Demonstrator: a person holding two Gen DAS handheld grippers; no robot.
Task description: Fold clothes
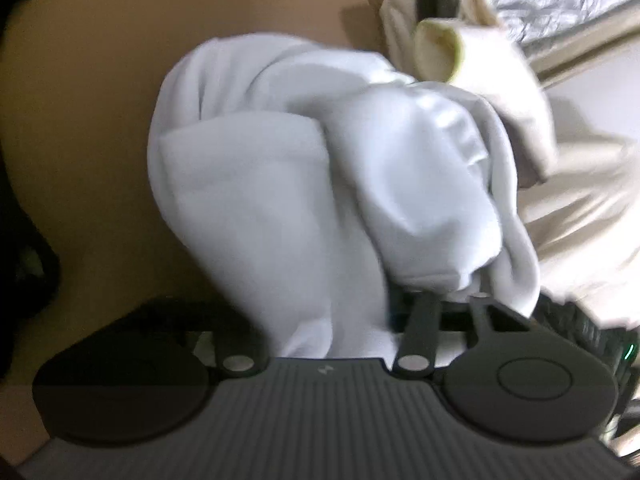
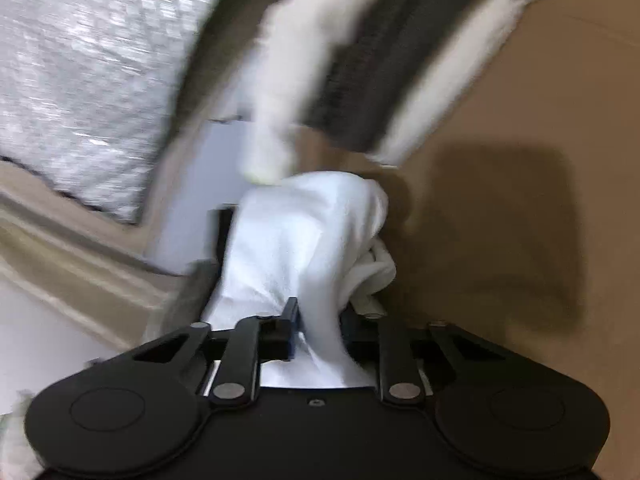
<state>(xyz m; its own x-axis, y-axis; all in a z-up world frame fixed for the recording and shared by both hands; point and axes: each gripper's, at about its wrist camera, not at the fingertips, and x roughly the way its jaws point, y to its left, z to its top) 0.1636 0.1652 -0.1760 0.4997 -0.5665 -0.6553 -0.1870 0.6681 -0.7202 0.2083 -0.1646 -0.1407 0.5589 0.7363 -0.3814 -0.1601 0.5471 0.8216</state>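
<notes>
Both views were pretty blurry tbh. Left gripper (image 1: 360,320) was clamped on a bunched white cloth (image 1: 304,184), fabric running right down between the fingers and covering them, so the tips weren't visible. Cloth hung in a lump over the tan desk (image 1: 92,120).

Right gripper (image 2: 316,320) was pinching a white cloth (image 2: 308,236) too, w/ the fabric pulled through the gap btw the fingers and wadded up just past them. Can't tell if it's the same piece as the left one's.

Room to move: in the left view the desk was bare tan surface to the left and above the cloth, dark edge curving round the far left. In the right view the open desk (image 2: 520,140) was all on the right side, w/ a big shadow on it.

Crowded side: in the left view a cream clothes pile (image 1: 500,80) sat right up against the cloth on the right, w/ a rolled cuff (image 1: 436,52) and something dark poking out at the top. Silver crinkly sheet (image 1: 560,4) behind that. In the right view a grey and white garment (image 2: 352,60) lay just past the cloth, nearly touching it, and the silver sheet (image 2: 80,80) filled the upper left, w/ a beige ledge (image 2: 80,260) below it.
</notes>
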